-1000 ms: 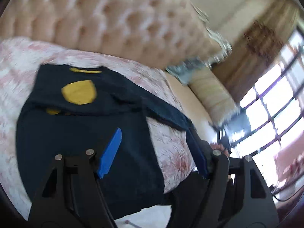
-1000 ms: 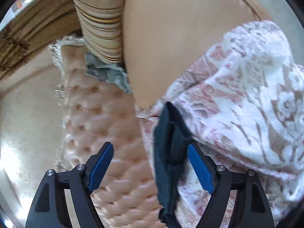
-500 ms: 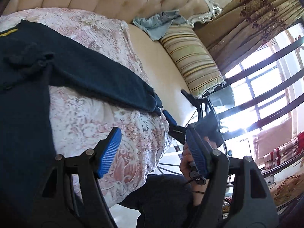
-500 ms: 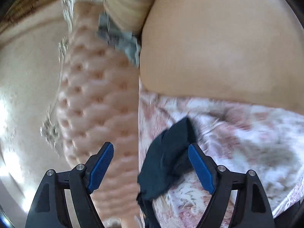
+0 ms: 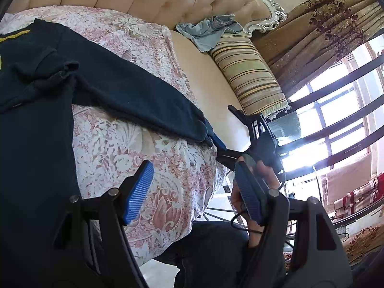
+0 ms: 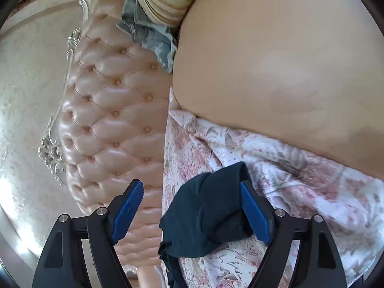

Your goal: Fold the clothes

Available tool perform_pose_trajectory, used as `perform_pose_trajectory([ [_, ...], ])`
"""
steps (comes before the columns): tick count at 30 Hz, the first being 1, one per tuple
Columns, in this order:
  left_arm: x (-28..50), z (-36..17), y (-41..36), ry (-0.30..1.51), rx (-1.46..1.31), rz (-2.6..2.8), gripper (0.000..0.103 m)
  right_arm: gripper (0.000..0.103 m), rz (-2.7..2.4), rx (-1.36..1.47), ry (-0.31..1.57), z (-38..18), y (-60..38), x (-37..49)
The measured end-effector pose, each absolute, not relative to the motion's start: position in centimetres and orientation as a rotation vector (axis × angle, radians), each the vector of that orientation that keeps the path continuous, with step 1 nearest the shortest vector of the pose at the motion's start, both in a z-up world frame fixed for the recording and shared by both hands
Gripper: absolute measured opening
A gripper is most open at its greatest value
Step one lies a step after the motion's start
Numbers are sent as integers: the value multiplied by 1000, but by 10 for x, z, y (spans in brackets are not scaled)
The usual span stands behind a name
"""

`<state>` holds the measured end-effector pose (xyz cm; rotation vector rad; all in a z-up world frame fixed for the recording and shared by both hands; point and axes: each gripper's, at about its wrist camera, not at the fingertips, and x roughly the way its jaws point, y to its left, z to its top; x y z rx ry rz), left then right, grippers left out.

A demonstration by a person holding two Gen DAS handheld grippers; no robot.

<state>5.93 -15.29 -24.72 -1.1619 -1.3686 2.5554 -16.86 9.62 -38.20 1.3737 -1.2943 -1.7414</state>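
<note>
1. The jaws of the left gripper (image 5: 194,193) are seen standing wide apart, and nothing is held between the blue pads; only the floral bedspread (image 5: 148,158) lies below the gap.
2. The jaws of the right gripper (image 6: 192,212) are likewise spread wide. The cuff end of the dark navy garment (image 5: 36,144) is found in the gap, close against the right-hand pad, but it is not pinched: the left-hand pad stands well clear of the cloth.
3. In the left wrist view, the garment is spread over the bedspread, its body filling the left of the picture and passing beside and under the left-hand finger.
4. One long sleeve (image 5: 134,100) is laid out diagonally across the bedspread towards the bed's edge, above and beyond the left gripper's pads, apart from them.
5. At the sleeve's tip the right gripper is seen, held in a hand (image 5: 261,184), with the cuff at its fingers.
6. A yellow stripe is glimpsed on the garment at the far left edge.
7. Behind, a tufted headboard (image 6: 112,120), a striped cushion (image 5: 249,72) and a crumpled pale-blue cloth (image 5: 206,30) are noted.
</note>
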Motion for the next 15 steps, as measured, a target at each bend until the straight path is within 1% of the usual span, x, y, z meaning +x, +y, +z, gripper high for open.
perform_pose_trajectory([
  [5,62,-252,-155,-1393,-1164,2543,73,83,-1743,1362,-1194,-377,87,-178],
  [9,65,-251,-157,-1405,-1155,2542,73,83,-1707,1411,-1084,-378,78,-175],
  [15,60,-246,-158,-1343,-1159,2557,73,83,-1576,1420,-1073,-382,90,-158],
])
